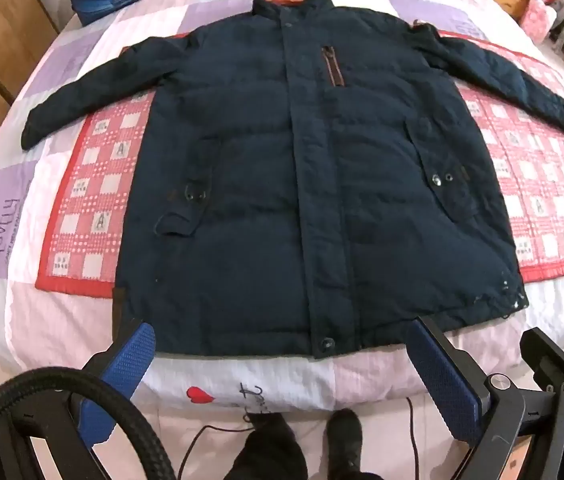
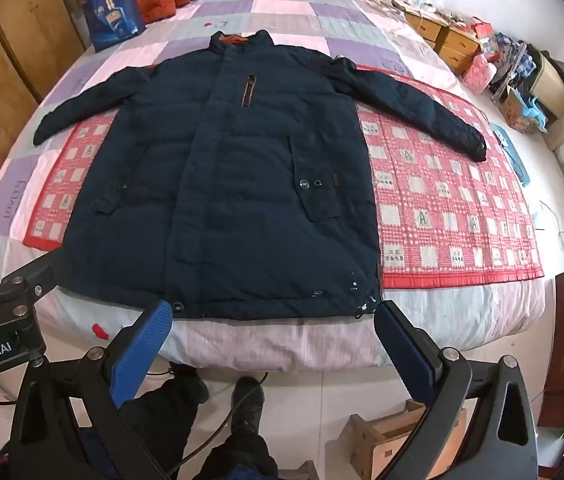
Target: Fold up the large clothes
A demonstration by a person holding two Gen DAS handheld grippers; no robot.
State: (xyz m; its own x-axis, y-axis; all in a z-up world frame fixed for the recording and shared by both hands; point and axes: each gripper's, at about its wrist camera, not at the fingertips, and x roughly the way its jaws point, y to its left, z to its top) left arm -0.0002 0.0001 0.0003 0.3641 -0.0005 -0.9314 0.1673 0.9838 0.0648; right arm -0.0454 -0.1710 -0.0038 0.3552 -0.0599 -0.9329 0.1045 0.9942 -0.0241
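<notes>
Currently a dark navy padded jacket [image 1: 314, 184] lies face up, unfolded, across the middle of the bed [image 1: 282, 376], which has a purple-and-white patchwork quilt; the collar points to the far edge, the hem sits near the near edge, and both sleeves are spread sideways. Under it lies a red-and-white checked mat [image 2: 454, 208]. Left gripper [image 1: 278, 360] hangs over the near edge, blue-padded fingers wide apart, holding nothing. Right gripper [image 2: 274, 336] is the same, spread and empty, probably just short of the hem. A blue shopping bag [image 2: 112, 16] stands at the far left corner.
</notes>
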